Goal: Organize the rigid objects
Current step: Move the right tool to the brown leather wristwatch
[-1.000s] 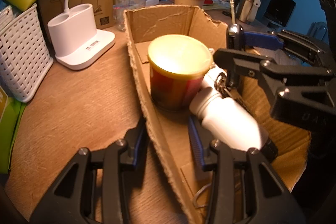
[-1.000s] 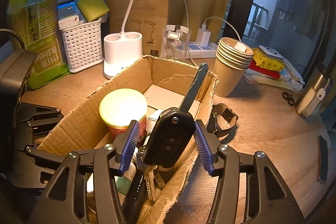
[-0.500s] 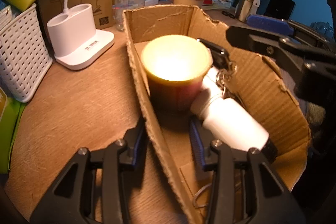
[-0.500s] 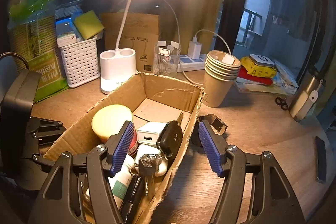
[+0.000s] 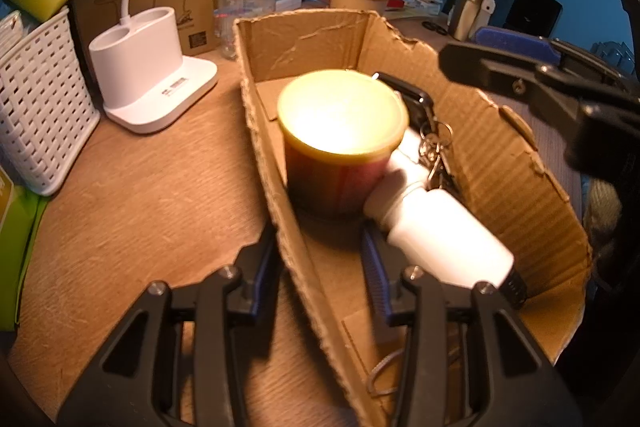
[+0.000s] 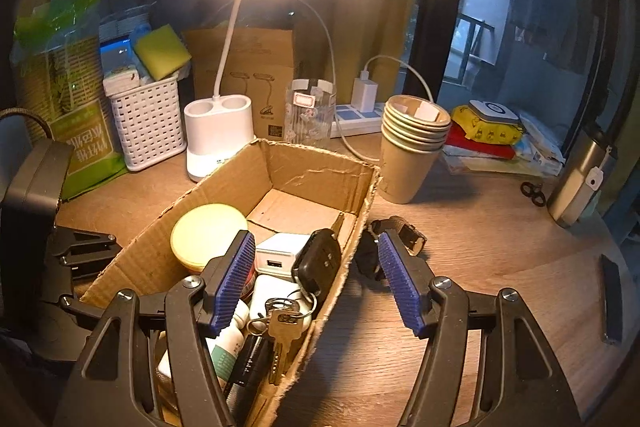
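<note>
Risk: my left gripper (image 5: 320, 267) pinches the cardboard box (image 5: 500, 155) wall; my right gripper (image 6: 316, 283), jaws spread and empty, could snag it.

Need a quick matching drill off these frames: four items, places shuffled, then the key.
1. car key
2. wristwatch
3. paper cups
4. sponge

A. on top of the white basket
B. in the cardboard box
C. on the desk beside the box's right wall
D. stacked upright behind the box

Pairs: 1-B, 2-C, 3-D, 4-A
</note>
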The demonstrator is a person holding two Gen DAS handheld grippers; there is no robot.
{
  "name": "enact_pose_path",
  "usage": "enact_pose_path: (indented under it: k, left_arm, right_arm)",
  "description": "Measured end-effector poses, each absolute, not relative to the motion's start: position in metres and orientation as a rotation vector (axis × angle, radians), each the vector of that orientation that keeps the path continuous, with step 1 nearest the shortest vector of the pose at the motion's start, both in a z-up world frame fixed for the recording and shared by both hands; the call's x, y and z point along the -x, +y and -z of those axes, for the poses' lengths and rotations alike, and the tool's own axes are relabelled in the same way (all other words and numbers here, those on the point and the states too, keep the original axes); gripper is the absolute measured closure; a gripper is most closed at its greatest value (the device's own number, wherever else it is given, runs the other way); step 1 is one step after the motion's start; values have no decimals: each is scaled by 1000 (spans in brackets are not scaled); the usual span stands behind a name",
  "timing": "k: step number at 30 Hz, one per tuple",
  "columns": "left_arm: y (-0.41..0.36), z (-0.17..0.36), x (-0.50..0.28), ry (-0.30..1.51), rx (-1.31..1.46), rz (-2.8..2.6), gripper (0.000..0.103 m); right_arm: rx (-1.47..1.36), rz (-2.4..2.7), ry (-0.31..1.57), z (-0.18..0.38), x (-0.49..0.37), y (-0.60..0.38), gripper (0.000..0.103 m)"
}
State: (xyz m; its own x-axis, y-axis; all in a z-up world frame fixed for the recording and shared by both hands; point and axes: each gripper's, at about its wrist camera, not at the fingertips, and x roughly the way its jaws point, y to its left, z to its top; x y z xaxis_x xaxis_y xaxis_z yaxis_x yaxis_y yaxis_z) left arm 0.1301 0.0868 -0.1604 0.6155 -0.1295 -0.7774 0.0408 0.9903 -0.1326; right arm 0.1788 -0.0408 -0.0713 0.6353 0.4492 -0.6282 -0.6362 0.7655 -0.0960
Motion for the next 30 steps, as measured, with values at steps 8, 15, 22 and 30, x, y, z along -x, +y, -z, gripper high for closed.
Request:
enact_pose_path:
  k: [8,15,22,30]
  left_arm:
    - [87,160,-130,903,105,98,61]
    - [87,160,-130,903,105,98,61]
    - [87,160,-130,903,105,98,61]
    - [87,160,-130,903,105,98,61]
  right_arm:
    - [272,-578,629,67,-197,-67,35]
    - [235,-519,654,76,-216,-87,35]
    - [216,-492,675,85,-228,-94,35]
    - [201,-506,745,110,-251,-91,35]
